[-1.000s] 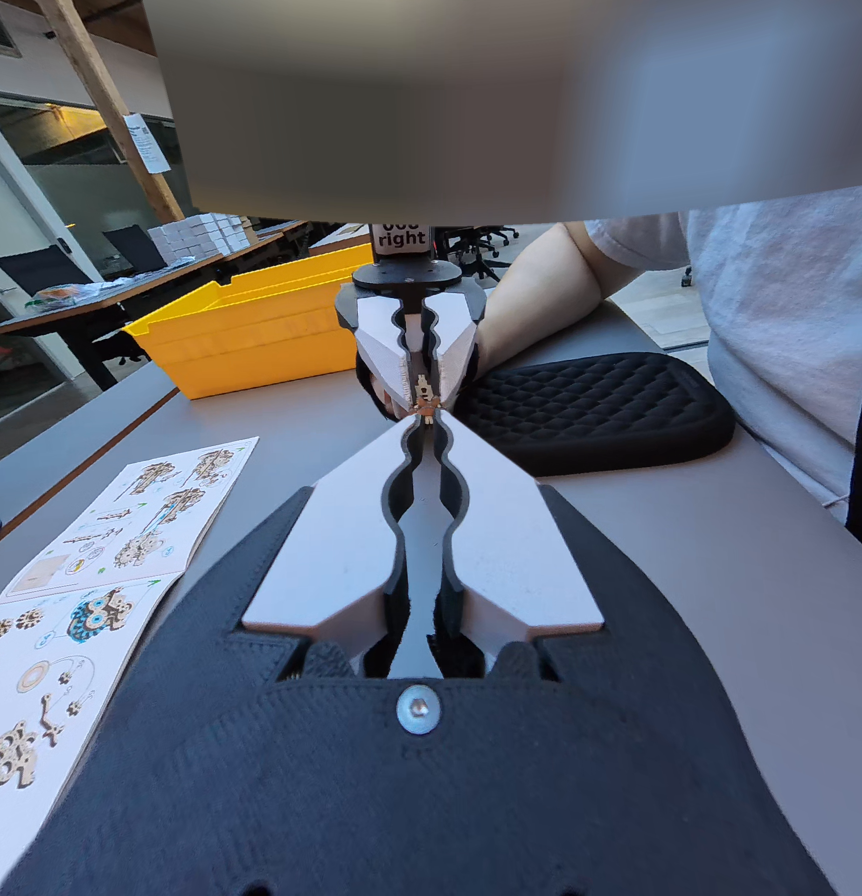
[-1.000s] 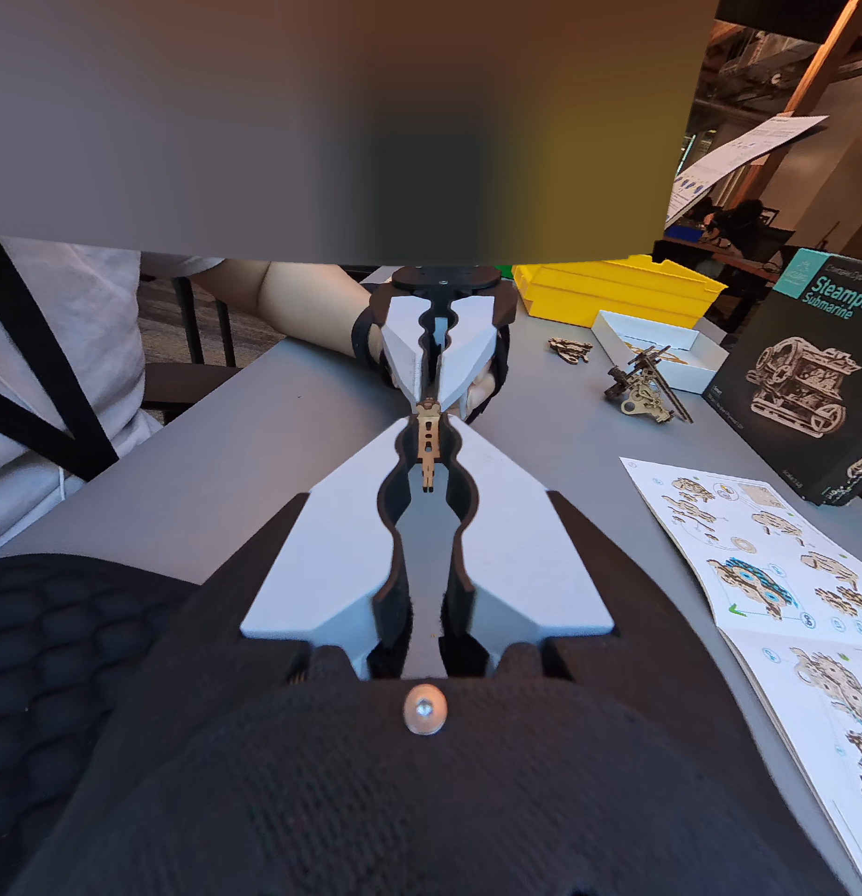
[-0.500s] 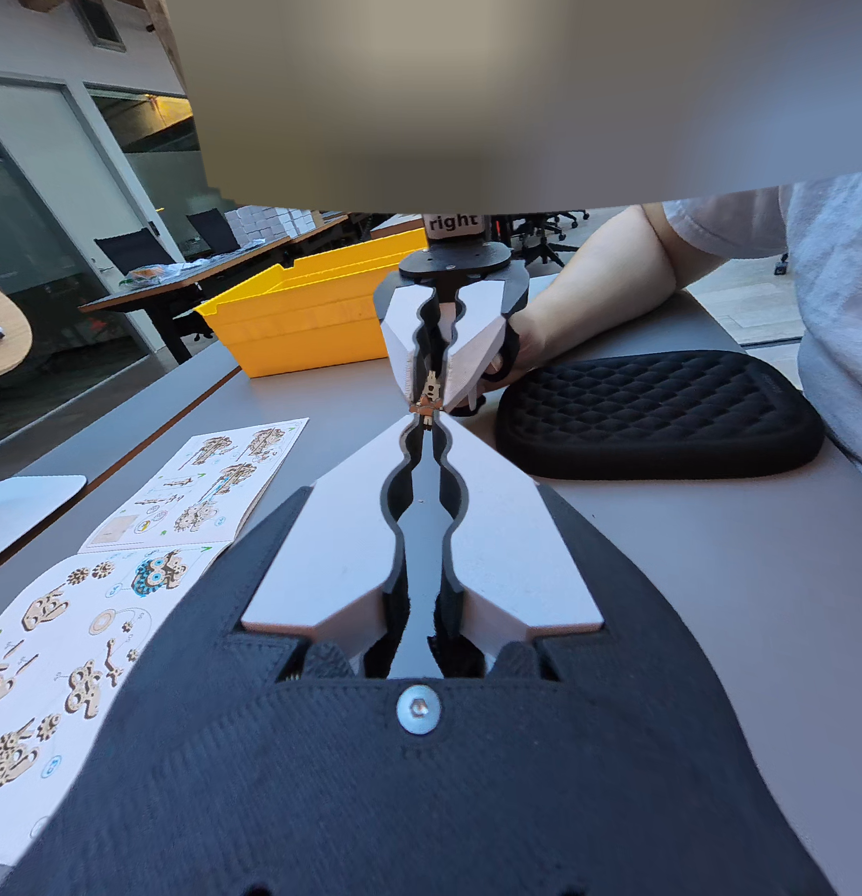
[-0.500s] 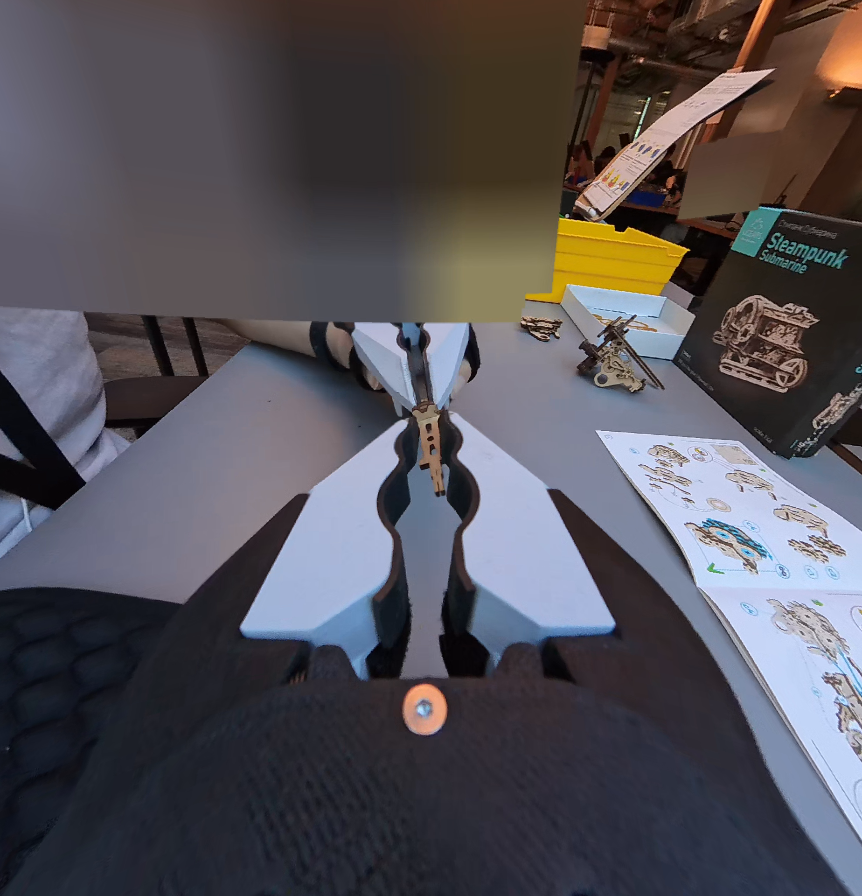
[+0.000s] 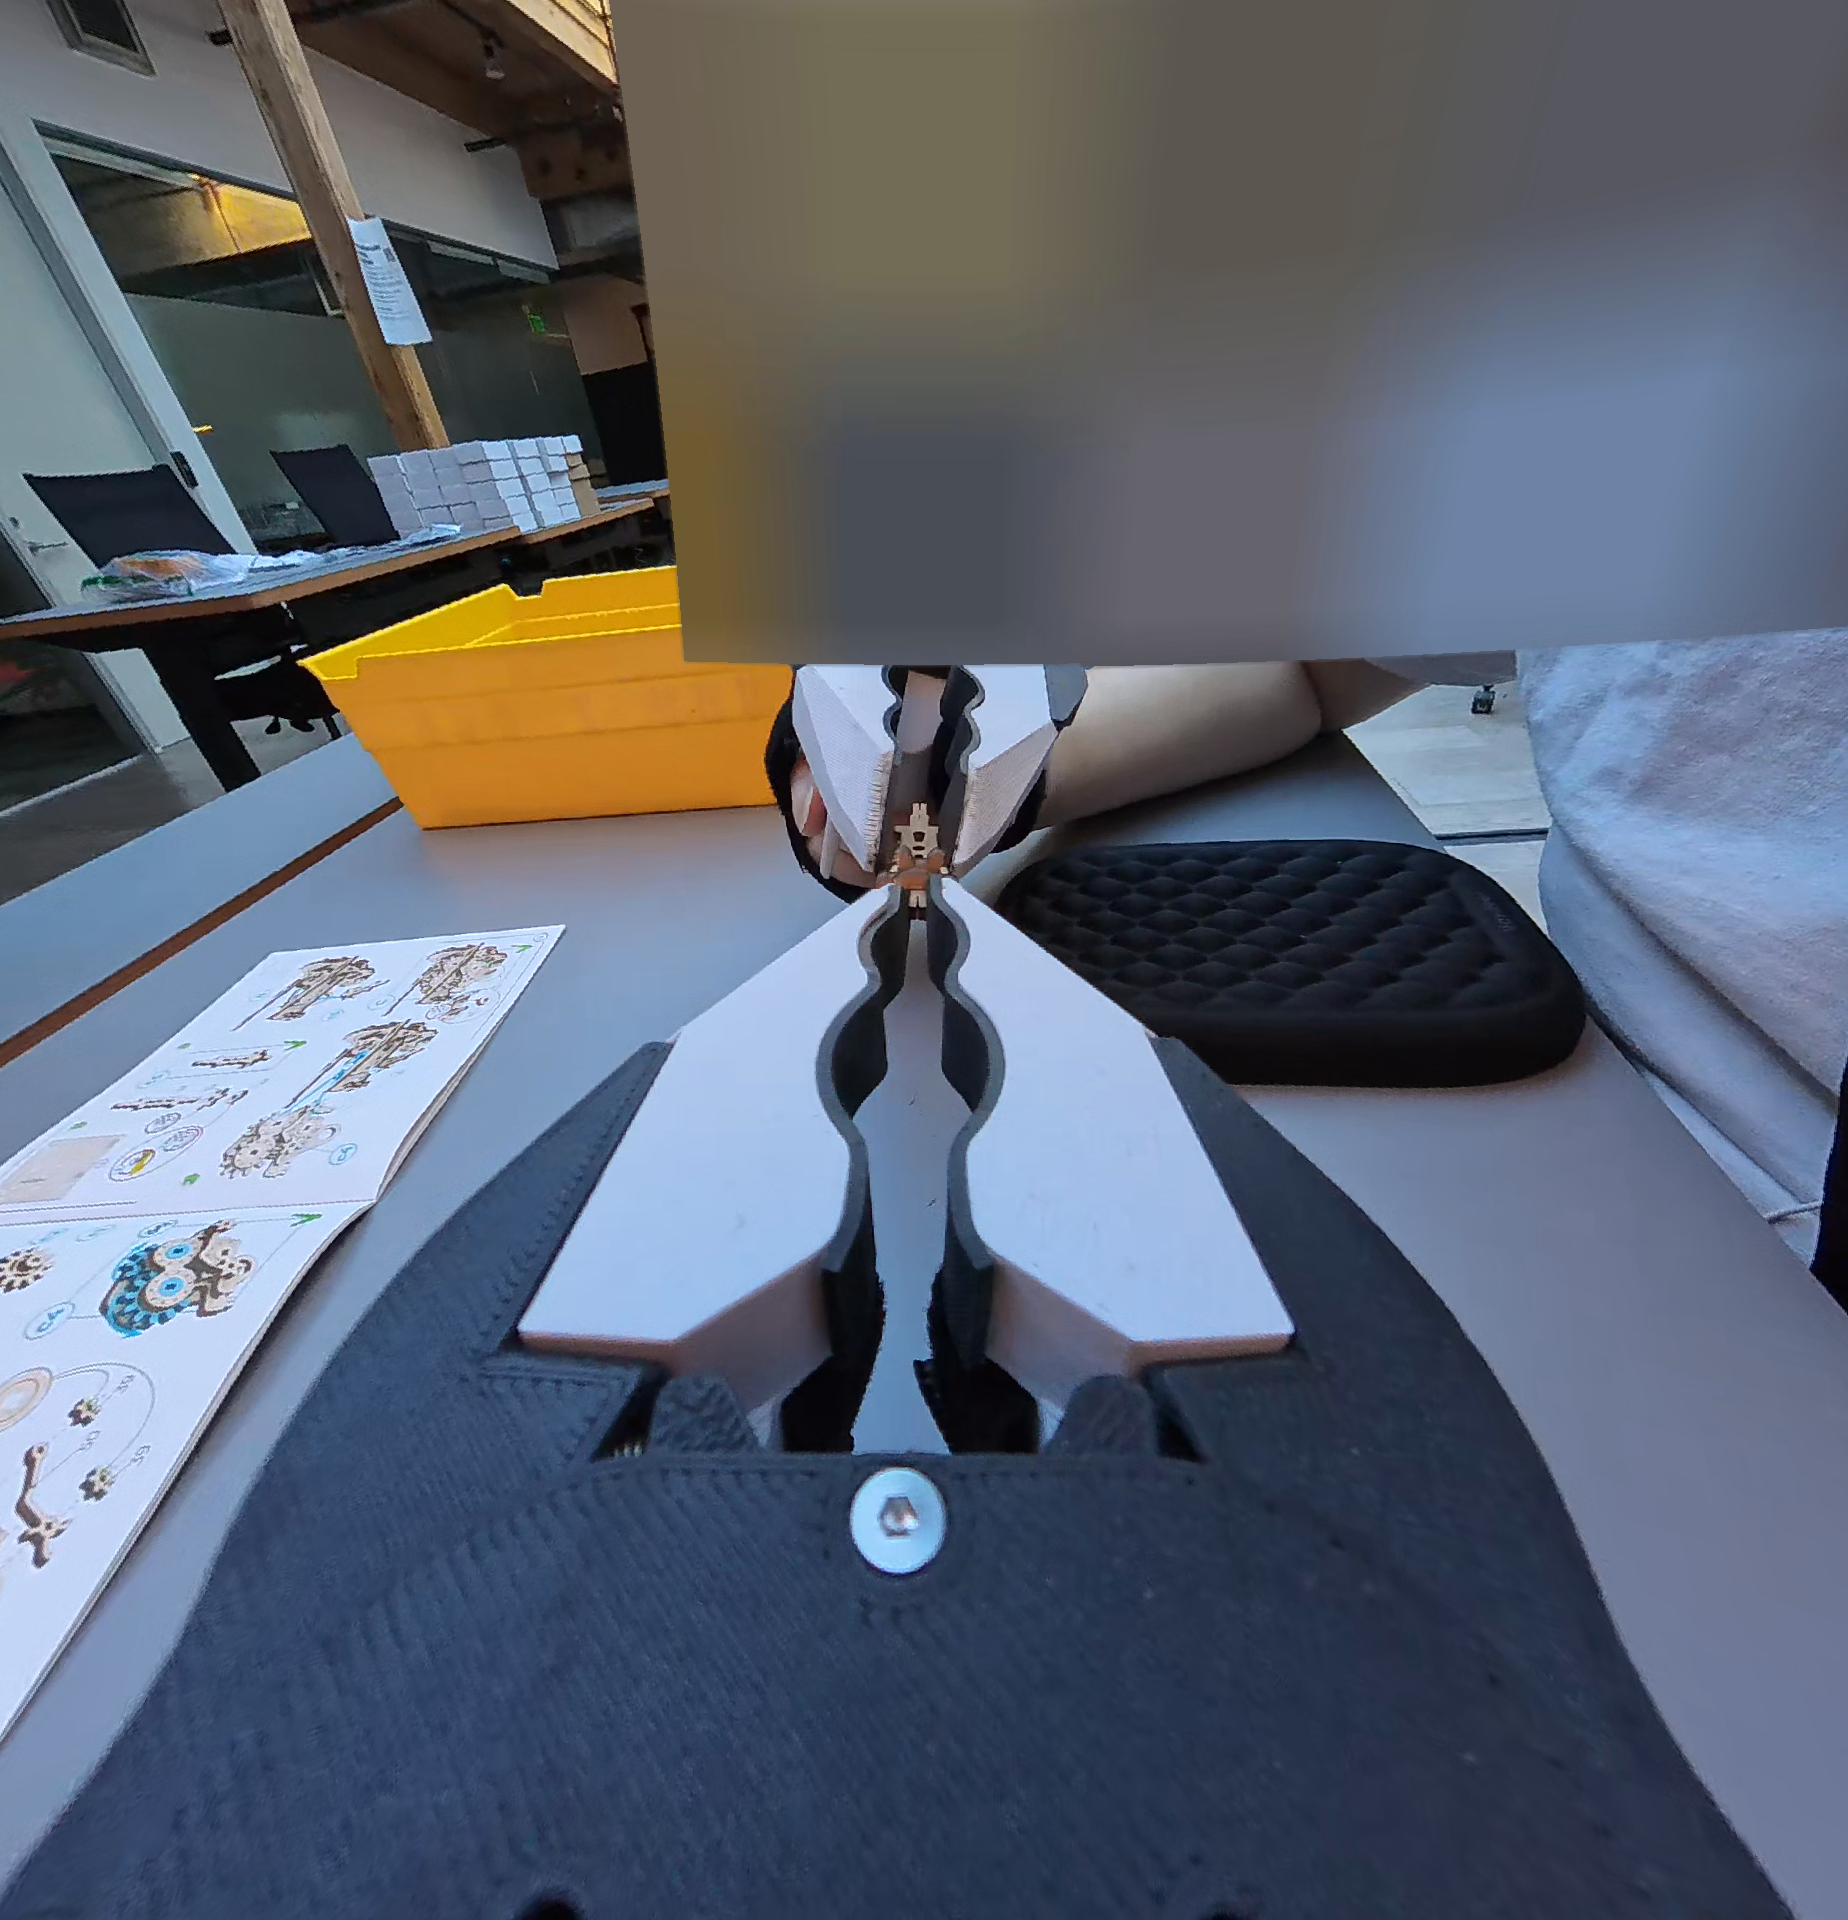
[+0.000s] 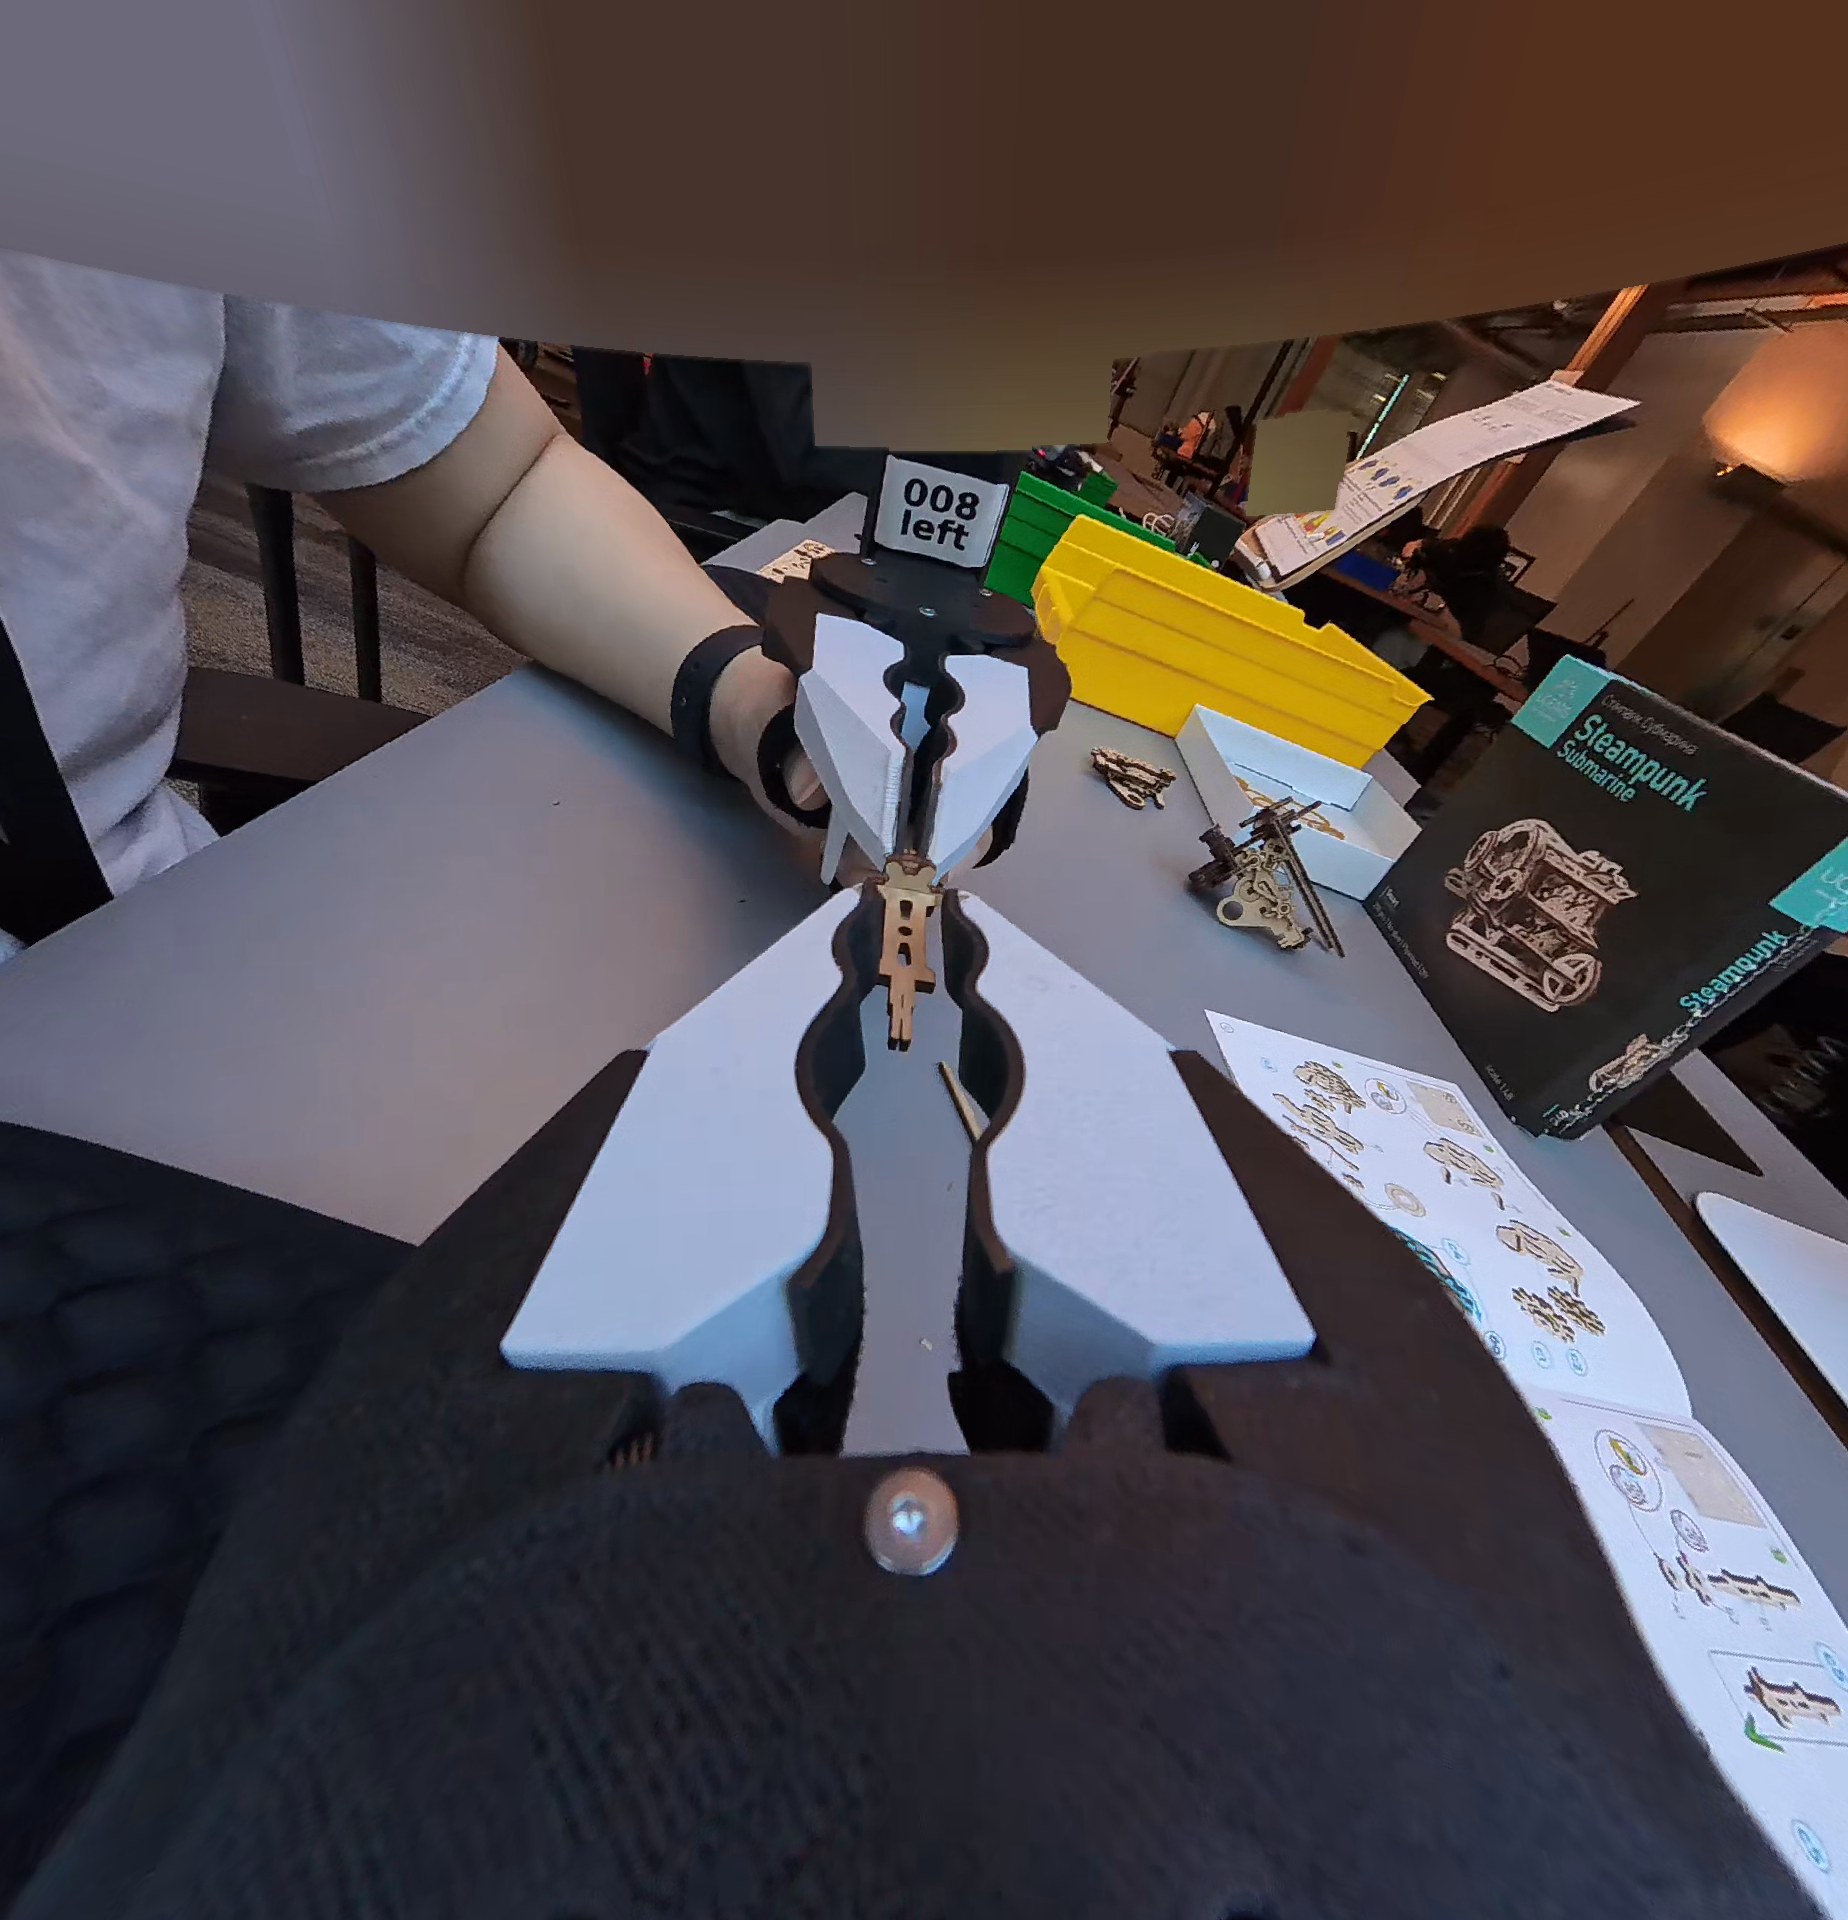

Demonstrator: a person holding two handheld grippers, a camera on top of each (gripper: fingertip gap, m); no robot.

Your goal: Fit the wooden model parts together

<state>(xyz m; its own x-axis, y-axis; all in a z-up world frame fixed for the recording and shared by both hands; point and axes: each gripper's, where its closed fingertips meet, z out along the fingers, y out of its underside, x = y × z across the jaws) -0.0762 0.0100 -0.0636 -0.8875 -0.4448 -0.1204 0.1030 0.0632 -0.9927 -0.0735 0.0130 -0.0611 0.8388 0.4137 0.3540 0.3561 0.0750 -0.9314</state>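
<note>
My left gripper (image 5: 907, 902) and my right gripper (image 6: 904, 899) meet tip to tip above the grey table (image 6: 463, 894). The right gripper is shut on a long slotted wooden part (image 6: 904, 961), which lies along the gap between its fingers. The same part shows end-on in the left wrist view (image 5: 915, 837). The left gripper, also in the right wrist view (image 6: 904, 868), is shut on a small wooden part (image 6: 907, 880) that touches the end of the long part. Whether the two parts are seated together is hidden by the fingertips.
Yellow bins (image 5: 546, 717) stand behind. A black quilted pad (image 5: 1284, 956) and an open instruction booklet (image 5: 224, 1101) lie nearby. A black kit box (image 6: 1626, 894), a white tray (image 6: 1304, 810), a part-built wooden model (image 6: 1263, 894) and a thin stick (image 6: 959, 1101) are on the table. The grippers are tip to tip, or close to it.
Both grippers stayed shut and tip to tip while both views swung. The small part now sits against the end of the long part.
</note>
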